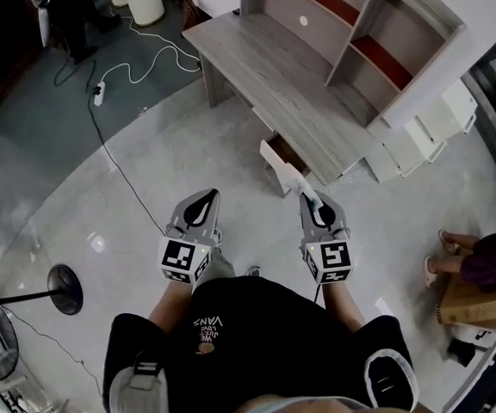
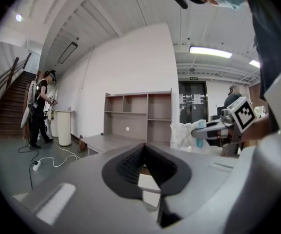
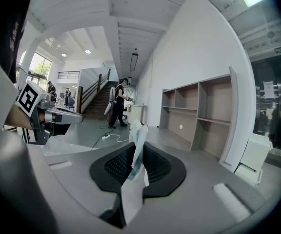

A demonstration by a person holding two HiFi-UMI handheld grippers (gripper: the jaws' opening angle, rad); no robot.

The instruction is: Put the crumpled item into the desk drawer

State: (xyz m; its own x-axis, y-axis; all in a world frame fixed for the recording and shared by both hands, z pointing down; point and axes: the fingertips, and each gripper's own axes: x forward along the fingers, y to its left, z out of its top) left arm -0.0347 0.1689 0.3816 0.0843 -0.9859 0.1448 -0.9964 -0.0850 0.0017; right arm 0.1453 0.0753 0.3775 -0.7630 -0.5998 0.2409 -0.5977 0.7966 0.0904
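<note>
Person stood on the concrete floor facing the desk, well apart from it, one tool in each hand. Right tool [image 1: 310,201] was clenched on the crumpled item [image 3: 138,140], a thin white-and-blue wrapper-like scrap, pinched mid-length so that loose ends stuck out past the pads above and below. Left tool [image 2: 143,150] was clenched too, pads meeting at the tip, nothing between them. Desk drawer [image 1: 275,160] hung pulled out under the worktop [image 1: 265,67], white front toward the person; how deep the opening ran was unclear from the head view. Item was in the air, not yet over the drawer, so the task looked to be at the carry stage. Risks: grip was on a light, floppy scrap, so a quick swing could let it slide out and drop on the floor short of the drawer. The opening looked narrow, so the trailing end could snag on the drawer front or lie over the edge. On release, the scrap might cling to a pad rather than fall in.
</note>
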